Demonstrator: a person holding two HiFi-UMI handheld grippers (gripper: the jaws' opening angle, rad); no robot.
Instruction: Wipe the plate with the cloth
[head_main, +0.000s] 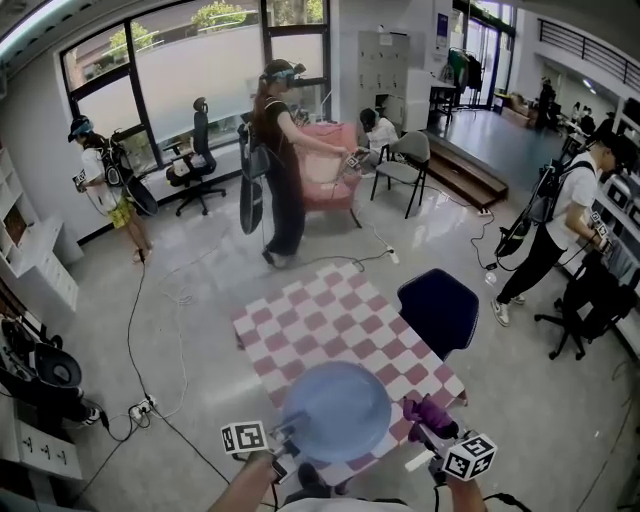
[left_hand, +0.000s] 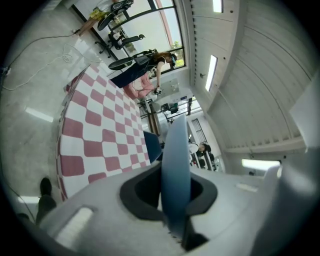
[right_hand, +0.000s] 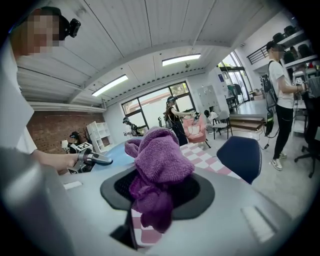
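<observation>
three lenses, one checkered table

head view sits high over the person, tipped steeply down and forward. it takes in the checkered table (head_main: 340, 320) and the room beyond, with the left gripper (head_main: 285, 440) and right gripper (head_main: 425, 432) at its bottom edge. left gripper view rides tight behind its jaws, rolled sideways, the plate (left_hand: 175, 160) edge-on at the lens and the ceiling (left_hand: 250, 75) to the right. right gripper view, just as close, looks level across the room, the cloth (right_hand: 157, 160) filling its middle. all three catch the table, the navy chair (head_main: 440, 310) and the standing person (head_main: 280, 150).
</observation>
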